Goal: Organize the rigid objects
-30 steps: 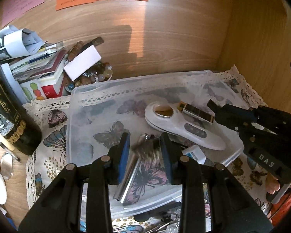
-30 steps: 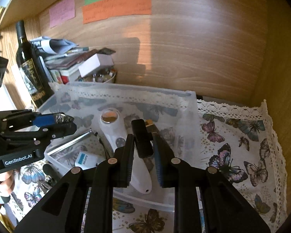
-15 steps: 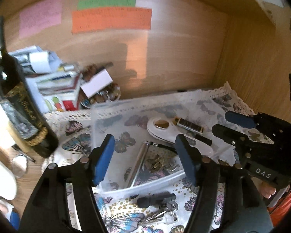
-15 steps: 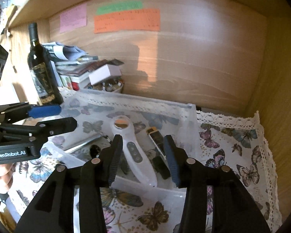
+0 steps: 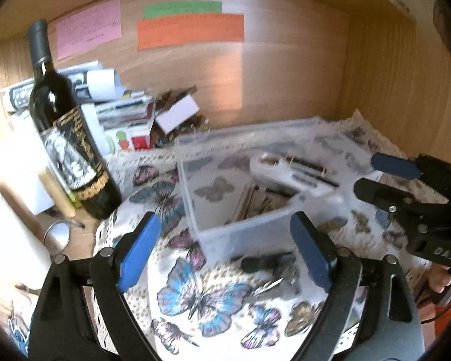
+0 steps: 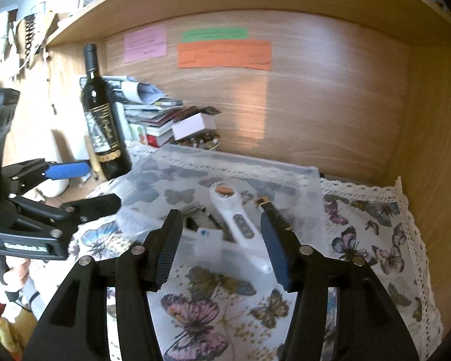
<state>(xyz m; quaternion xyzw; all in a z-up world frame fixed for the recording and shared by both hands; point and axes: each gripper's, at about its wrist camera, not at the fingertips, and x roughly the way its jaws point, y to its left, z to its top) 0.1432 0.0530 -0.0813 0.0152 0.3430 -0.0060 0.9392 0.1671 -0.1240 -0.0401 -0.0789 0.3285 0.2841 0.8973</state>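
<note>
Translucent plastic bin holding glossy white handle-shaped device, both hand-held grippers spread wide, empty

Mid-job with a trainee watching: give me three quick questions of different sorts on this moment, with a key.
1. True or false: the left gripper is shut on a metal tube.
2. Multiple choice: the white handheld device lies A) on the butterfly cloth outside the bin, B) inside the clear plastic bin, C) against the wine bottle.
3. Fill in: of the paper notes on the back wall, the orange note sits just below the ____ one.

Key: 1 false, both the left gripper and the right gripper are open and hold nothing. 2 B. 3 green.
</note>
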